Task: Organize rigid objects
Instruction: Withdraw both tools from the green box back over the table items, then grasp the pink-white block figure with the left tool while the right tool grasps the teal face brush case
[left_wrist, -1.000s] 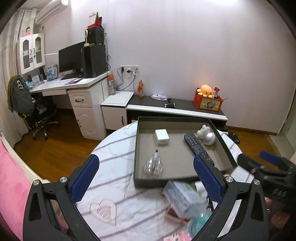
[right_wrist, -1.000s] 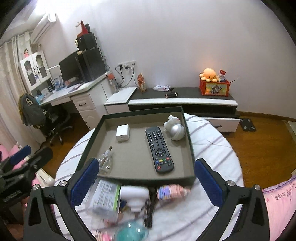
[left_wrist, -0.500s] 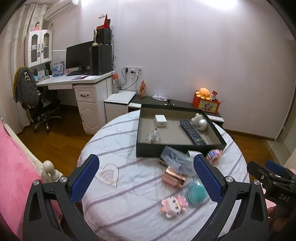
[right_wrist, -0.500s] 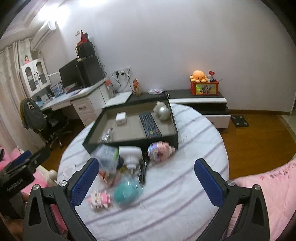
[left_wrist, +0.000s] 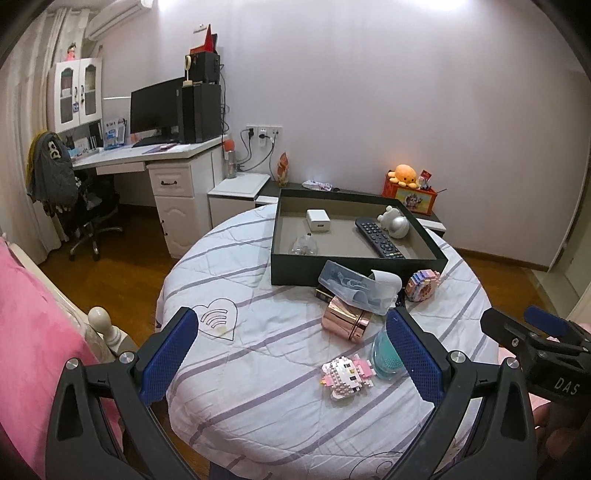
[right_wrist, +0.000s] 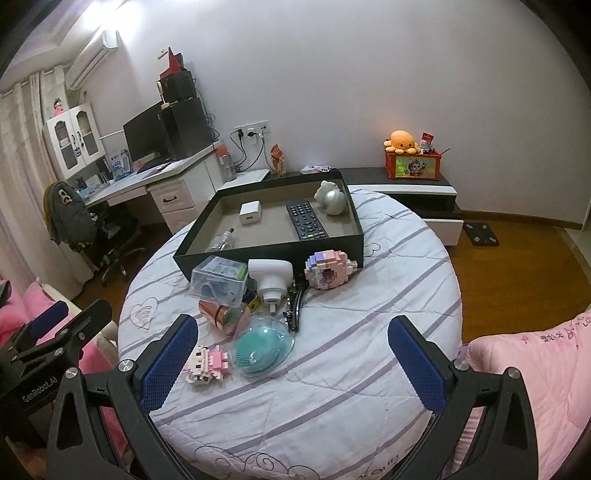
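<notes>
Tabletop clutter (right_wrist: 255, 306) beyond both hand-held grippers (right_wrist: 291, 369).

Left gripper (left_wrist: 291, 354): matte black frame, two angular arms with triangular cut-outs. Each finger carries a blue pad (left_wrist: 168, 356) with fine mesh texture. One silver round-head screw at the base of each finger, a second on each arm's outer shoulder. From the right wrist view, its body shows white lettering "GenRobot.AI".

Right gripper (right_wrist: 291, 363): same build, black frame, blue textured pads (right_wrist: 415, 363), silver screws in matching spots. From the left wrist view, its side bears white letters "DAS", the rest cut off. Skin beneath it, blurred.
</notes>
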